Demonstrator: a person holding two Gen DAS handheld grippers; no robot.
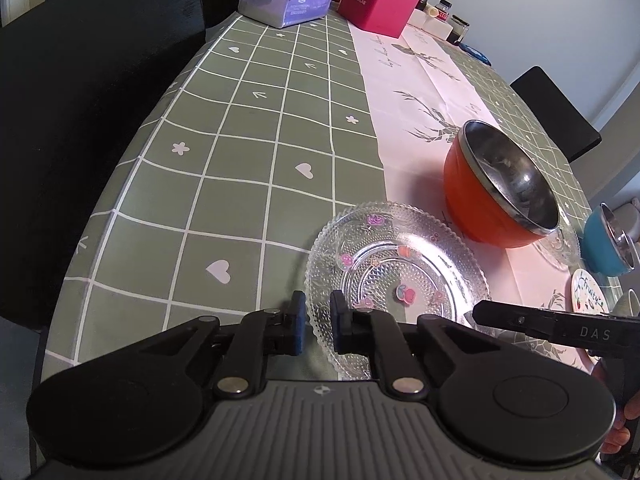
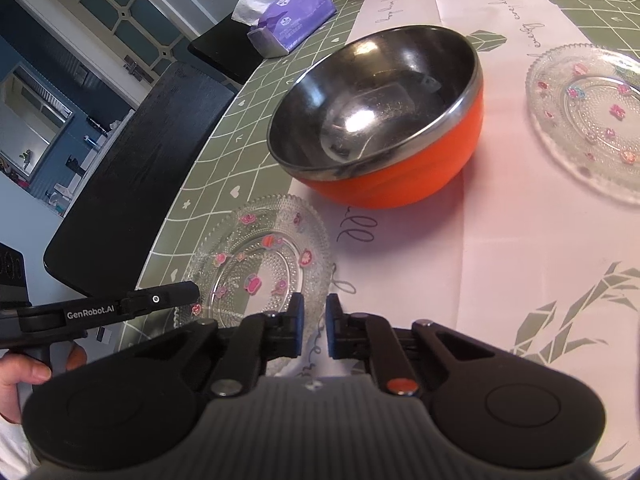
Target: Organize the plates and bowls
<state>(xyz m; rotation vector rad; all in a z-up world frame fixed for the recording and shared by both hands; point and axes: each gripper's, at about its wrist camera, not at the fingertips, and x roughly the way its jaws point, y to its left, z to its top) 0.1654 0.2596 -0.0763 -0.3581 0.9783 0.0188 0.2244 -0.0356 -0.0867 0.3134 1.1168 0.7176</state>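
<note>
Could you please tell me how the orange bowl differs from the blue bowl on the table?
The orange bowl sits mid-table on the pale runner, fully in view; the blue bowl sits at the picture's right edge, partly cut off. The orange bowl looks larger, though it is also nearer. The orange bowl's inside is visibly empty; the blue bowl's inside is barely seen. Both have a coloured outside and a shiny metal lining.

Left gripper [image 1: 318,322] and right gripper [image 2: 314,326], both jaws narrowly parted.
</note>
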